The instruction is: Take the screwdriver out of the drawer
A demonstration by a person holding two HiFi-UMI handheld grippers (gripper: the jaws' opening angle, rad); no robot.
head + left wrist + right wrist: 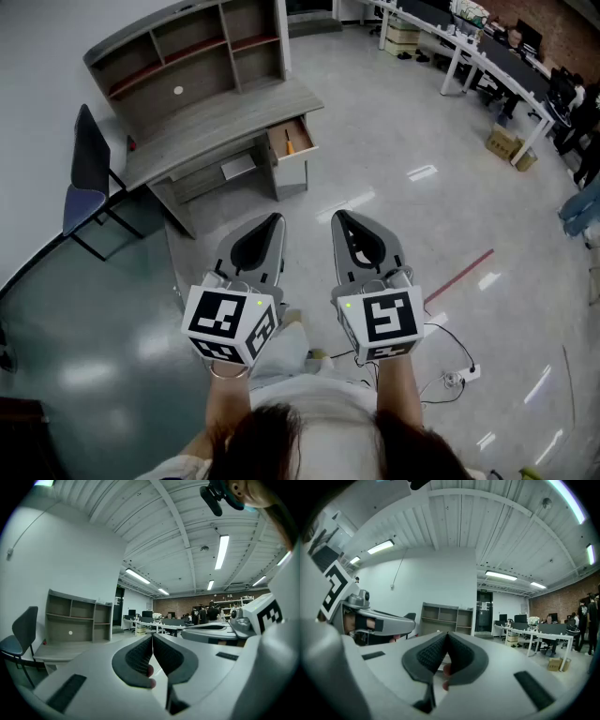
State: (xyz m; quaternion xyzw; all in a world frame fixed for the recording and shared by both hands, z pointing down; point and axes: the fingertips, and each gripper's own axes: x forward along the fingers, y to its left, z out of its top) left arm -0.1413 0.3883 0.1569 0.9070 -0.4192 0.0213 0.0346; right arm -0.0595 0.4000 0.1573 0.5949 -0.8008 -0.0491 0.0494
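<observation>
The grey desk (220, 117) with a shelf unit stands far ahead at the upper left. Its small drawer (292, 140) is pulled open, and an orange-handled screwdriver (290, 143) lies inside. Both grippers are held level in front of the person, well short of the desk. My left gripper (277, 219) is shut with nothing between its jaws, which meet at the tip (153, 636). My right gripper (338, 217) is beside it, also shut and empty, pads touching (447, 635). The shelf unit (78, 619) (446, 618) shows in both gripper views; the drawer is hidden there.
A black and blue chair (87, 180) stands left of the desk. Long white office tables (487, 58) with people run along the upper right, with a cardboard box (511, 145) beneath. A red tape line (459, 275) and a power strip with cable (460, 375) lie on the floor.
</observation>
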